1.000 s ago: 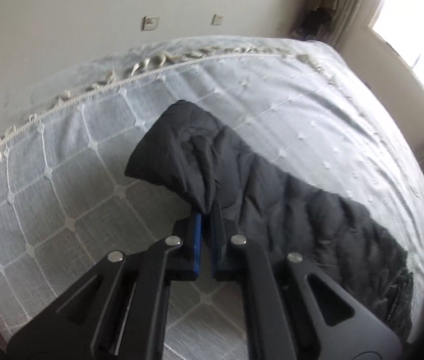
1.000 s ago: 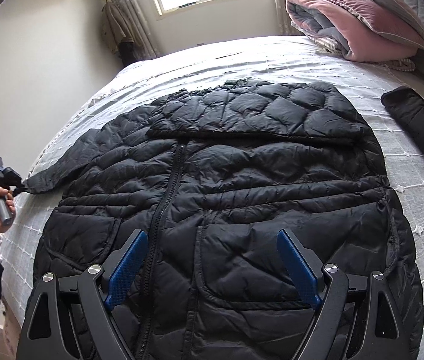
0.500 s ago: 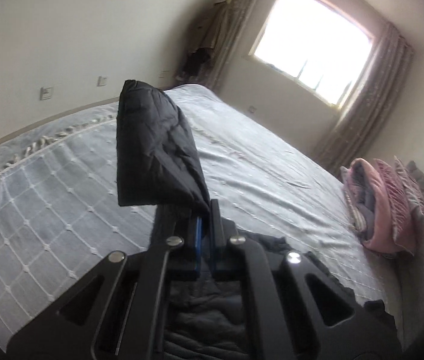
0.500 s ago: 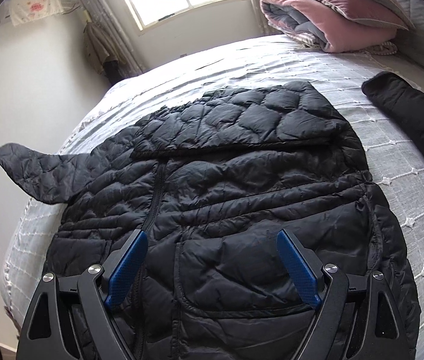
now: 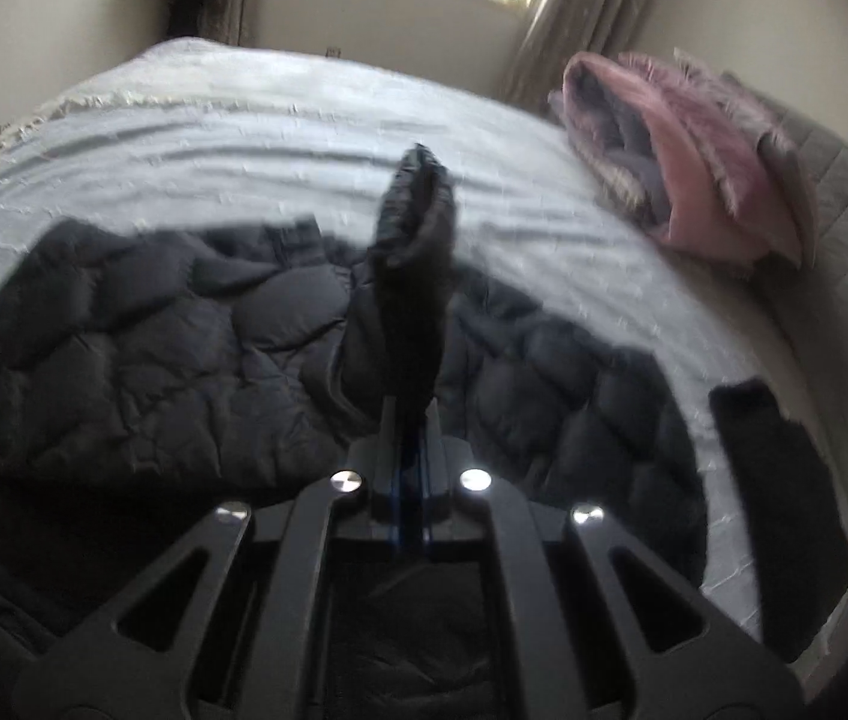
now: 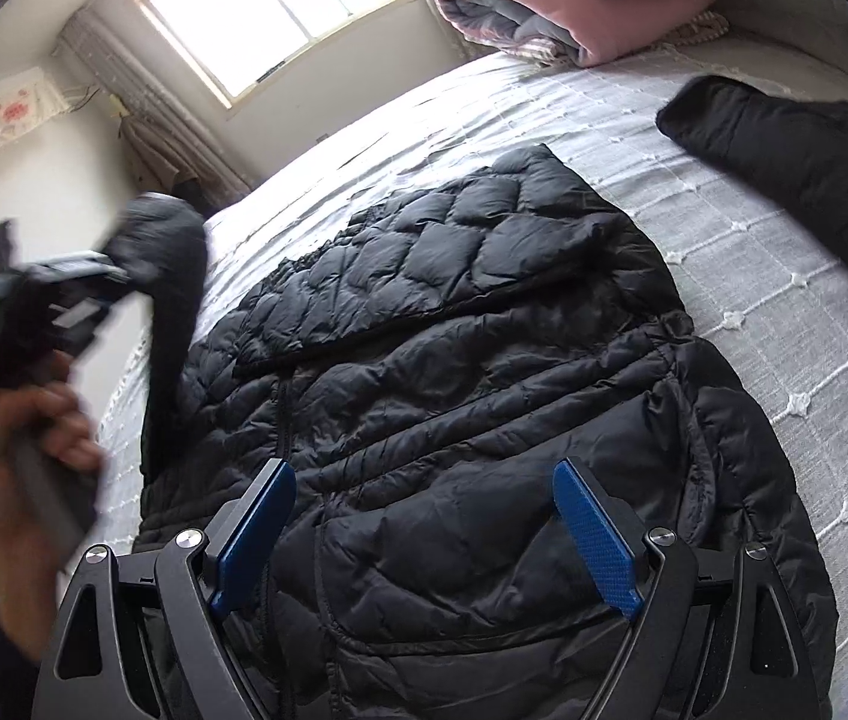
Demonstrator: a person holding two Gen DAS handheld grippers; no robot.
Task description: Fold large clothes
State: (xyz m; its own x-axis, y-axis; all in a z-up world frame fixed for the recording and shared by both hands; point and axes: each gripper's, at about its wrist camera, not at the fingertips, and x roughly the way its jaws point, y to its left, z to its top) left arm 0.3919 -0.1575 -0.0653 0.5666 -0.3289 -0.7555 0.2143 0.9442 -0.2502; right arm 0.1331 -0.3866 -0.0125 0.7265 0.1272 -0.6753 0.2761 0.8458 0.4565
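Observation:
A black quilted puffer jacket [image 6: 484, 360] lies front up on the grey bed, its zipper running toward me. My left gripper [image 5: 409, 420] is shut on the jacket's left sleeve [image 5: 412, 276] and holds it lifted above the jacket body [image 5: 142, 354]. In the right wrist view the left gripper [image 6: 118, 276] shows at the left, with the raised sleeve [image 6: 169, 276] hanging from it. My right gripper [image 6: 424, 522] is open and empty, hovering over the jacket's lower part. The other sleeve [image 6: 796, 150] lies stretched out at the right.
The grey bedspread [image 6: 784, 312] with a white grid covers the bed. A folded pink and grey quilt [image 6: 574, 6] lies at the head end. A window [image 6: 280, 12] and curtains are beyond the bed. The person's hand [image 6: 34, 438] holds the left gripper.
The left gripper has lifted the sleeve off the bed and swung it inward over the jacket body. The right gripper stays open above the jacket's lower part, its view tilted a little.

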